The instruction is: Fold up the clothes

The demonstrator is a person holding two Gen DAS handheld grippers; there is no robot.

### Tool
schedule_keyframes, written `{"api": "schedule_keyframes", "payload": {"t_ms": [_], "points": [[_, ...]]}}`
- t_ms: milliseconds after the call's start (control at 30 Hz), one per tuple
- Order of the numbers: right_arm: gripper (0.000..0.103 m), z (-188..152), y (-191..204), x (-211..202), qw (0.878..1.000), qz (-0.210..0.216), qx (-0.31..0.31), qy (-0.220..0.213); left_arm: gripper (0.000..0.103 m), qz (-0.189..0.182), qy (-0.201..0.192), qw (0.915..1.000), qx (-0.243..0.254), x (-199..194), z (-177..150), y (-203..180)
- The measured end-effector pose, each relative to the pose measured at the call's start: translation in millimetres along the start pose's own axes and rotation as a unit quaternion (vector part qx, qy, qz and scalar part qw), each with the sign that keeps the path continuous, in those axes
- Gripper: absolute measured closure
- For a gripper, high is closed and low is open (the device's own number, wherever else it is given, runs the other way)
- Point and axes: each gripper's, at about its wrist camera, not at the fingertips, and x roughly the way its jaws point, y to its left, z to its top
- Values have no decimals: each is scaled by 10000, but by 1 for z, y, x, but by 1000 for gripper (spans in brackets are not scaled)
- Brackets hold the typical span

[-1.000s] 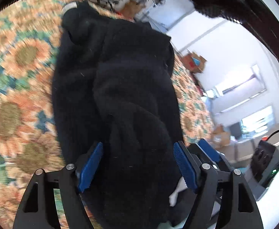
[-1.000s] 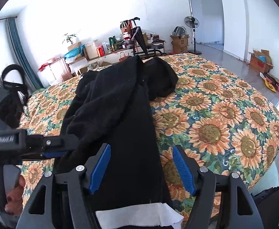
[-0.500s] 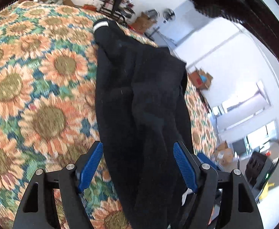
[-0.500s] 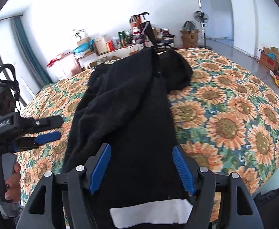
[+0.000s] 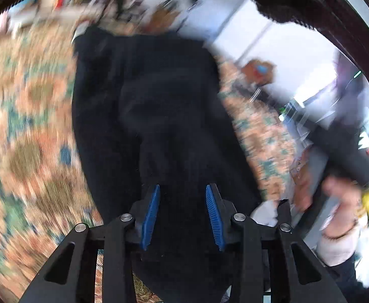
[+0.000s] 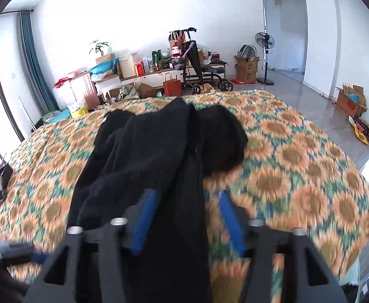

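Observation:
A black fleece garment (image 6: 159,156) lies lengthwise on the sunflower-print bed cover (image 6: 298,176). My right gripper (image 6: 187,217) has its blue pads partly closed around the garment's near end, with a gap still showing on the right side. In the blurred left wrist view my left gripper (image 5: 182,214) straddles the near end of the same garment (image 5: 154,106), its blue pads narrowed but apart, with cloth between them. A white label (image 5: 265,212) shows at the garment's edge, to the right of the left gripper.
The bed's right edge drops to a tiled floor (image 6: 310,101). Beyond the far side stand a low shelf full of clutter (image 6: 139,68), a wheeled walker (image 6: 199,73), a fan (image 6: 265,55) and cardboard boxes (image 6: 351,101). A hand (image 5: 341,202) shows at the right.
Both grippers have narrowed their jaws around the garment's near end. The left view swung fast and is blurred. The white label has left the right view.

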Motion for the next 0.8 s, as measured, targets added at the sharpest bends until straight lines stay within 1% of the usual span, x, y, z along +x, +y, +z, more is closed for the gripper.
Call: {"api": "schedule_keyframes", "payload": {"t_ms": [33,67,100,133,167,233,300,367,400,433,500,533,600,633,667,733,767,800], "points": [[71,8,-2,6,10000,37,71,-6,71,-51,104,9998,-132,6,-2,5],[73,16,-4,13,9999,75,141,-12,71,-36,79,9999,-87,3,-2,5],[73,22,-6,18,9997,137,213,-34,71,-20,65,10000,-44,1,-3,5],[73,29,-6,27,9994,247,254,2,71,10,167,9999,-27,-1,-1,5],[73,33,-5,34,9993,303,213,49,71,7,228,9997,-17,-1,0,5],[73,41,5,52,9995,290,-58,131,71,22,419,9991,46,-2,4,5],[71,46,14,70,9986,223,-375,314,71,134,616,9978,215,-2,8,1],[67,51,17,94,9968,189,-508,595,71,385,824,9941,590,-6,11,-7],[67,52,12,105,9967,198,-342,714,71,433,917,9924,692,-9,14,-8],[68,54,3,118,9959,192,-44,884,71,459,972,9913,755,-15,18,-8],[68,55,-8,130,9948,97,299,969,71,523,768,9923,815,-31,31,-8],[65,56,-13,135,9938,52,466,1010,71,503,595,9937,809,-41,39,-9],[62,53,-11,131,9945,90,424,955,71,208,247,9972,669,-56,55,-9],[58,51,-9,126,9951,109,379,908,71,39,80,9982,596,-61,63,-10],[58,49,-7,122,9956,129,337,862,71,-21,-9,9983,577,-61,68,-11],[58,43,-14,111,9956,233,397,813,71,-8,-146,9985,527,-44,76,-20],[58,39,-17,106,9956,286,427,789,71,-47,-130,9989,452,-29,81,-21],[58,36,-20,101,9955,335,457,765,71,-91,-50,9993,373,-12,73,-21]]}}
